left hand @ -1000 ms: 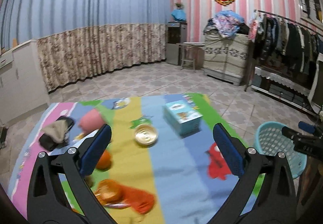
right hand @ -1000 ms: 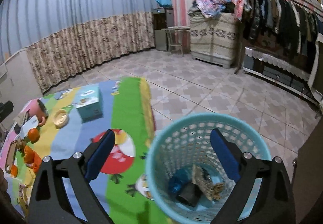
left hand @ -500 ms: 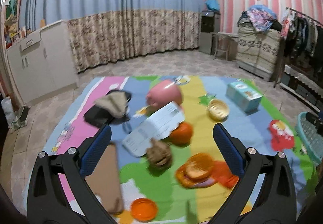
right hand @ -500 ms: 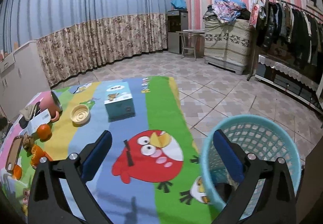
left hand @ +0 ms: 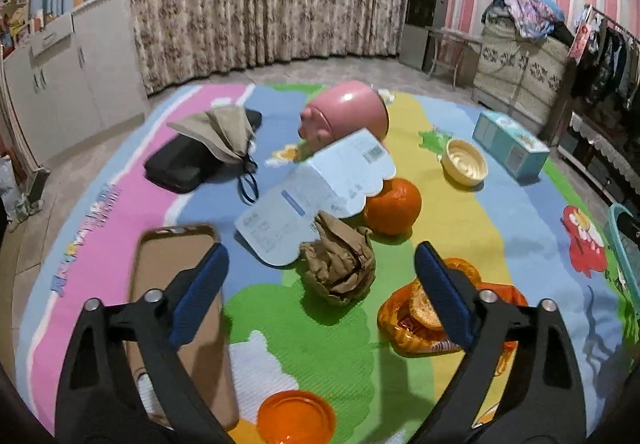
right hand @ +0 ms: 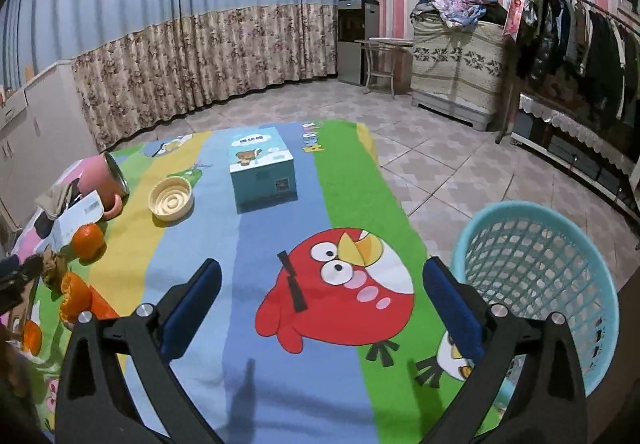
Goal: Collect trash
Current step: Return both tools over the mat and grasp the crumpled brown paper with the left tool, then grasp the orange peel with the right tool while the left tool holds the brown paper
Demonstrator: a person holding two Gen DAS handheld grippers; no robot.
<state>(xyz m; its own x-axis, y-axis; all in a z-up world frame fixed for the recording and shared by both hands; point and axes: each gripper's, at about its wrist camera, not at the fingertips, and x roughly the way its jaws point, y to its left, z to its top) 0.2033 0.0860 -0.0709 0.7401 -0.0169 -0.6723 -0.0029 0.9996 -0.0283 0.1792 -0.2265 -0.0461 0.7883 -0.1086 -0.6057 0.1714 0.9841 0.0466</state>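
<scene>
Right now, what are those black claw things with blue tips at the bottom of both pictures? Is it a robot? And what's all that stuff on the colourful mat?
It isn't a robot. A person holds one pincher tool in each hand, and a little camera on each tool looks out along its two fingers.

One picture comes from the left gripper. Its jaws have just been closing a little, but they are open and hold nothing. Beyond them lies a crumpled brown paper ball, probably the trash it is aiming for. Near it are a whole orange, a white paper slip, a tipped pink mug and orange peel.

The other picture comes from the right gripper. It is open and empty too, above the cartoon mat. Beside it is a teal trash basket.
</scene>
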